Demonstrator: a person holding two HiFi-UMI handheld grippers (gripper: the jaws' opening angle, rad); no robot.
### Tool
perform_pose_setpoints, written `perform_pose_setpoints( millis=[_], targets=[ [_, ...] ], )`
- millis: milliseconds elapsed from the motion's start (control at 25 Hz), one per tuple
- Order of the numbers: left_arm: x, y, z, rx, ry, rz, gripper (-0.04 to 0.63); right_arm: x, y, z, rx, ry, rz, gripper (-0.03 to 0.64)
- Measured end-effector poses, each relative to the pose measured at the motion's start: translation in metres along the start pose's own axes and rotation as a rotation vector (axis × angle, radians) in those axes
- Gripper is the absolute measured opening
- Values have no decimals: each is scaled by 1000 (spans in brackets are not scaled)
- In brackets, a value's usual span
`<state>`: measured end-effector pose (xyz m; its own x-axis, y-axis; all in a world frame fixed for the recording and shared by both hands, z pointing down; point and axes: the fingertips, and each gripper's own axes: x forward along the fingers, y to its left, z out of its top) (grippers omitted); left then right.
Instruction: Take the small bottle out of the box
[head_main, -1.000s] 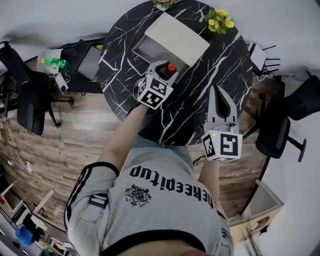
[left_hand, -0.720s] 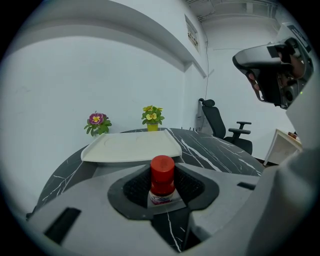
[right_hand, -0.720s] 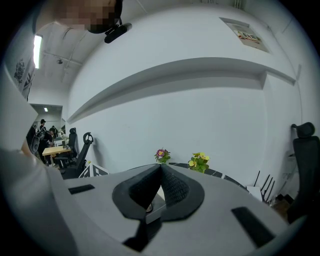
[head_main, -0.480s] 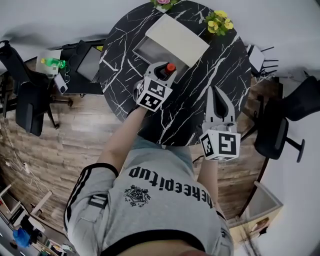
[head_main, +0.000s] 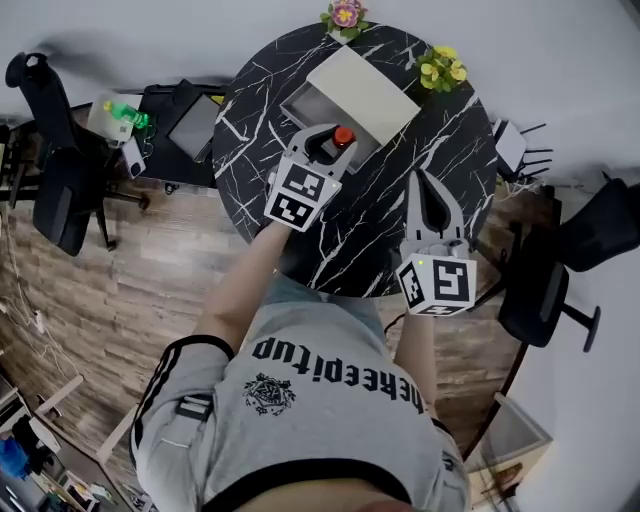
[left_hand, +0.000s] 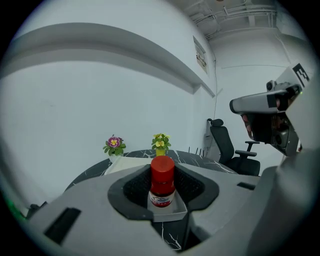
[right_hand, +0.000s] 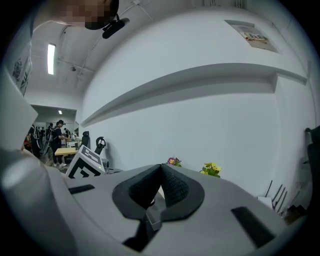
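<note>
Right gripper (head_main: 420, 188) sits nearest the body, low over the near right of the black marbled worktop (head_main: 455, 140). Its fingers are pressed together with nothing between them, and it is well apart from the task's thing. Left gripper (head_main: 328, 142) reaches further in, toward the middle of the worktop. Its fingers pinch the small bottle (left_hand: 162, 184), one pad on each flank of the body, with the cap standing proud above the pads. The bottle's long axis is upright, cap up, square across the line of the fingers and centred between them. The left hand therefore has it and the right has no part in the grip. From the head view the bottle stands at the near right edge of the open box (head_main: 362, 88), just beside the grey inside. I cannot tell whether its base has cleared the box wall, as the fingers hide it. Judgement: the remaining move is a straight lift and a draw back toward the body, keeping the bottle upright so that it does not pivot in the pads. Appearance: short and narrow, with a red cap, a reddish body and a white label band with small print too fine to read. Beyond the box, at the far rim, stand a purple flower pot (head_main: 345, 14) and a yellow flower pot (head_main: 443, 66).
</note>
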<state>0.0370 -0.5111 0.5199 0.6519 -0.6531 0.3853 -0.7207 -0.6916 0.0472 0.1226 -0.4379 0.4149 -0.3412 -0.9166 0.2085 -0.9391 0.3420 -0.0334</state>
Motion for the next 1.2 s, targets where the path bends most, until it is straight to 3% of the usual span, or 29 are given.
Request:
perform_pose_setpoints(
  millis=[680, 1200],
  targets=[
    [-98, -37, 59, 46, -127, 112, 141, -33, 25, 43, -76, -103, 127, -2],
    [-159, -72, 84, 13, -226, 199, 141, -79, 28, 65, -119, -173, 141, -2]
  ],
)
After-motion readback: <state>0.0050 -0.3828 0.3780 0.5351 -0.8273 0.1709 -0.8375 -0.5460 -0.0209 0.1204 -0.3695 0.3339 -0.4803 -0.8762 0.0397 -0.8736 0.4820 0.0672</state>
